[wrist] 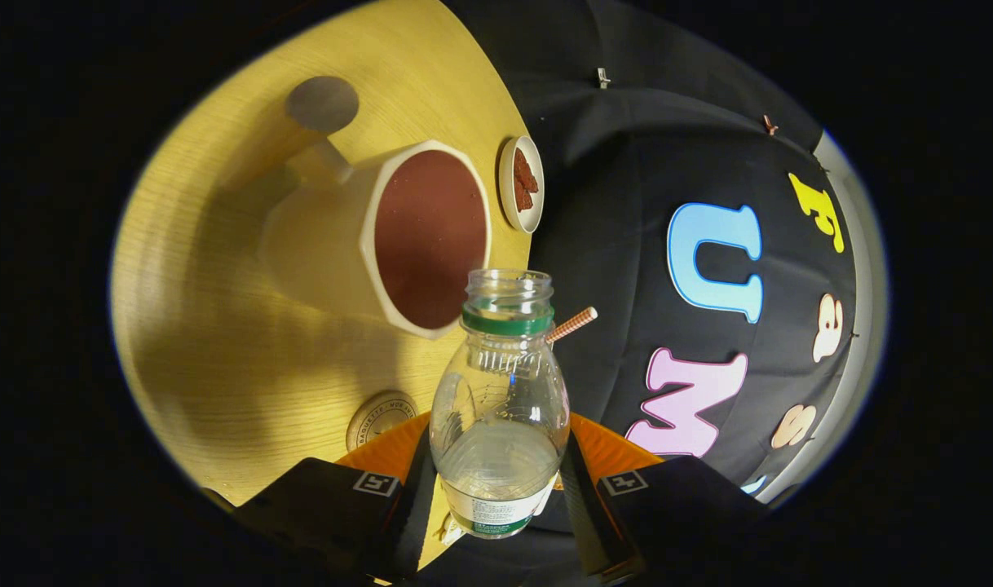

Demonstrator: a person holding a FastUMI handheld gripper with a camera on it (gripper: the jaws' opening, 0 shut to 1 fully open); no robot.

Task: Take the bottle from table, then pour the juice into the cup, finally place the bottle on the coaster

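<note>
While the claw (500, 489) pinches the bottle (499, 408) between its two fingers, one pad on each flank of the clear body, the whole scene sits rolled to one side, which I judge to be the pour in hand. The bottle's open mouth, ringed by a green collar, lies just in front of the rim of the cup (399, 236), a pale faceted cup with a brown inside standing on the desk (219, 326). To pour well, the mouth should stay over the cup's opening rather than its rim (the neck looks near the lower edge of that rim), and the tilt should grow slowly so the liquid does not surge. The grip looks low on the body, so a firm squeeze matters as the weight shifts. A round coaster (380, 416) lies on the desk just beside the left finger, near at hand for the final step. Beyond the cup a small dish (521, 183) holds something dark, and a striped straw (571, 324) pokes out from behind the bottle's neck.
</note>
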